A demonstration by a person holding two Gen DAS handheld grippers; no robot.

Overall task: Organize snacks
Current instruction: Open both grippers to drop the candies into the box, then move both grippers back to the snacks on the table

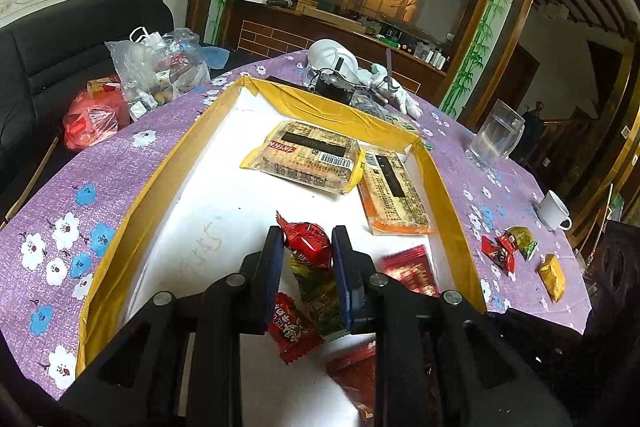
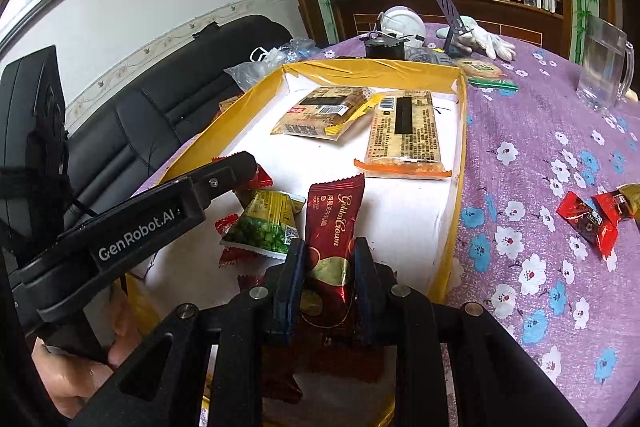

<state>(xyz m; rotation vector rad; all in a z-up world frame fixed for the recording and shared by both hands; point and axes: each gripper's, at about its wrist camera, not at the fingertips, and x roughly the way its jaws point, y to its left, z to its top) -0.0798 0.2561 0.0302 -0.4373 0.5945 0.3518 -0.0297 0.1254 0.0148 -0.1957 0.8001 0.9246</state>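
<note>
- Two grippers work over a shallow tray (image 1: 132, 211) with yellow taped walls and a white floor, set on a purple flowered tablecloth (image 2: 540, 155).
- Left gripper (image 1: 307, 239): jaws nearly closed, pinching a small red candy (image 1: 310, 241) between the pads, held above the tray's near end.
- Under that candy, on the tray floor, lie a green pea packet (image 2: 266, 227) and another red wrapper (image 1: 294, 327); whether the held candy touches the pea packet is hard to tell from this angle.
- Right gripper (image 2: 329, 255): jaws narrow, the pads pressing both sides of a long dark red nougat bar (image 2: 334, 223). The bar's top end sticks out past the fingertips toward the tray's middle, and its lower end runs back between the fingers.
- In the right wrist view the left gripper reaches in from the tray's left wall, just beside the pea packet.
- Two flat cracker packs (image 1: 308, 157) (image 2: 406, 131) lie at the tray's far end, side by side, the first overlapping the edge of the second.
- Outside the tray, to its right on the cloth: loose red candies (image 2: 588, 219), a yellow packet (image 1: 553, 277), a white cup (image 1: 554, 210) and a glass mug (image 2: 604, 67).
</note>
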